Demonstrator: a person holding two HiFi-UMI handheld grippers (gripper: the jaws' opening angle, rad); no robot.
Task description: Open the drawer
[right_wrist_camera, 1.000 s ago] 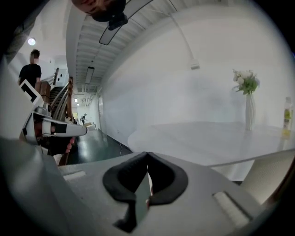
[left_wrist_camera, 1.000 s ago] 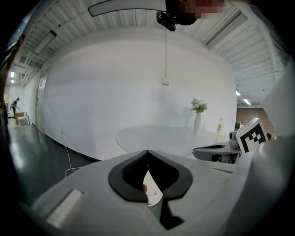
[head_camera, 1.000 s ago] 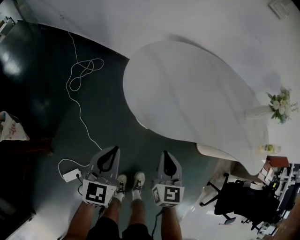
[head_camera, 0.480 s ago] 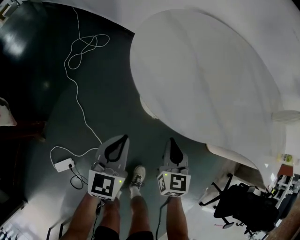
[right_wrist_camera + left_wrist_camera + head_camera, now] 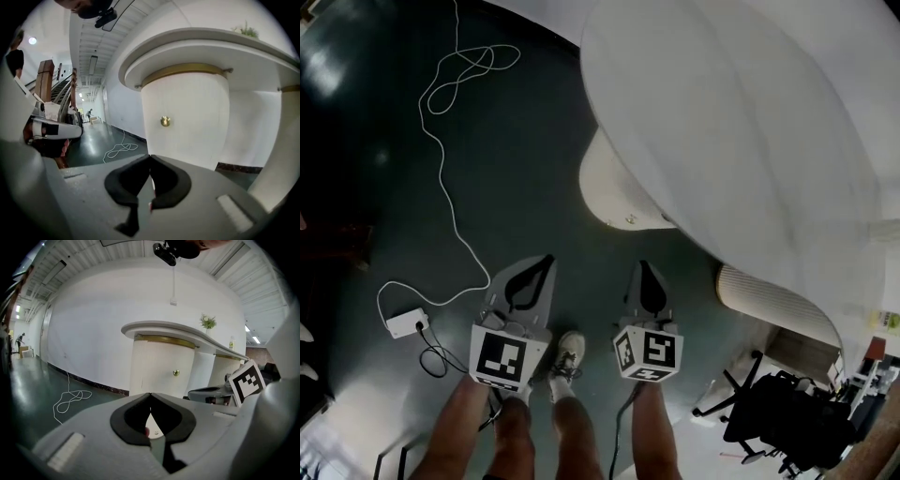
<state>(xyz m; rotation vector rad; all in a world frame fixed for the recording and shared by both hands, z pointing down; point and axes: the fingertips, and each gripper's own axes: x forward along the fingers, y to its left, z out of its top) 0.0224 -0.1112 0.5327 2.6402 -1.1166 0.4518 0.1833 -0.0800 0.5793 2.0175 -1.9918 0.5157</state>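
Note:
A rounded cream cabinet (image 5: 614,192) stands under the white curved counter (image 5: 741,122). On its front is a small brass knob (image 5: 165,121), which shows in the left gripper view (image 5: 176,373) and as a dot in the head view (image 5: 630,219). The front looks closed. My left gripper (image 5: 546,259) is shut and empty, its tips (image 5: 150,393) meeting short of the cabinet. My right gripper (image 5: 642,266) is shut on nothing too, pointing at the cabinet below the knob (image 5: 150,156). Both hang over the dark floor, apart from the cabinet.
A white cable (image 5: 441,131) loops across the green floor to a power adapter (image 5: 403,322) at left. A ribbed second pedestal (image 5: 769,295) and a black office chair (image 5: 787,422) stand at right. The person's shoe (image 5: 569,352) sits between the grippers. Flowers (image 5: 207,322) top the counter.
Both grippers have sunk lower, still side by side and shut. The view has closed in, and the rounded cabinet under the counter has come into sight.

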